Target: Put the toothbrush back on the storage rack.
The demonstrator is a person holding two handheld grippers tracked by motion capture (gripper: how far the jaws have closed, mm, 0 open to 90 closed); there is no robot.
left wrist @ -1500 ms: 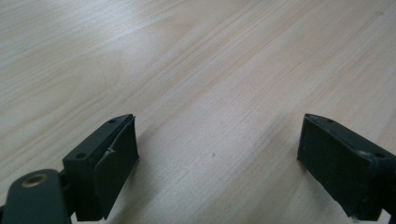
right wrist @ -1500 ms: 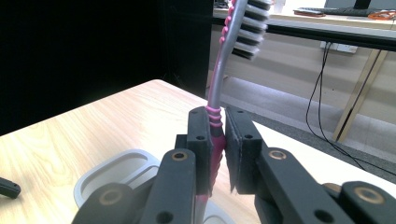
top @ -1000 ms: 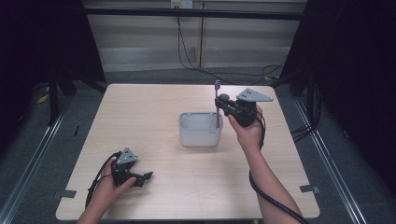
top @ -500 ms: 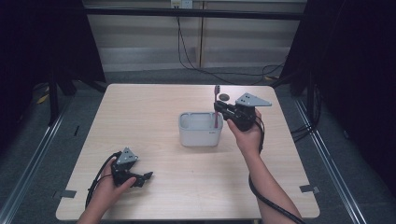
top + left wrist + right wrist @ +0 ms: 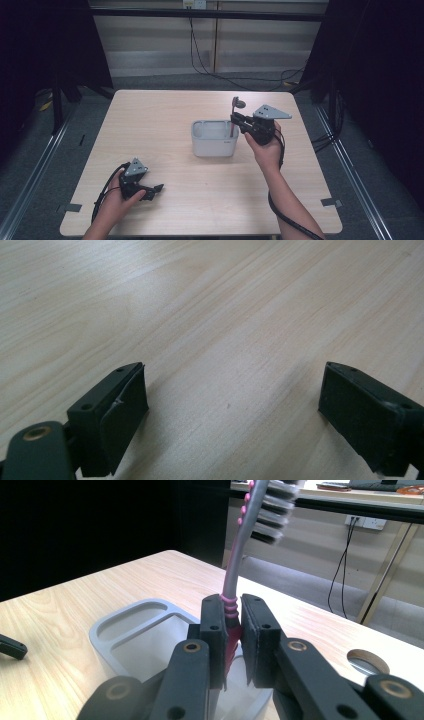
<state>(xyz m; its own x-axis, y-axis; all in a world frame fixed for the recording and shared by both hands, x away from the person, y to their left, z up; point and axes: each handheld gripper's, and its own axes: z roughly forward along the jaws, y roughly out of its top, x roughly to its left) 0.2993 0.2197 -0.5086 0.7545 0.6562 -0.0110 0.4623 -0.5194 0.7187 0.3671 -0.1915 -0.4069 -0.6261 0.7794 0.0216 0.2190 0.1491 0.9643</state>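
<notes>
Grey holder: mid-table, compartments open upward
Toothbrush: upright, bristle head up, lower end inside holder
Right gripper: jaws clamped on toothbrush handle
Left gripper: jaws wide, nothing between, on table

Grey plastic two-compartment holder stands on the light wooden table, right of centre. Right gripper is just beside the holder's right rim, pressed onto a pink-and-grey toothbrush; brush upright, head above, lower end down inside the holder's right side. Left gripper rests on the table near its front left corner, well apart from the holder, jaws spread over bare tabletop.
</notes>
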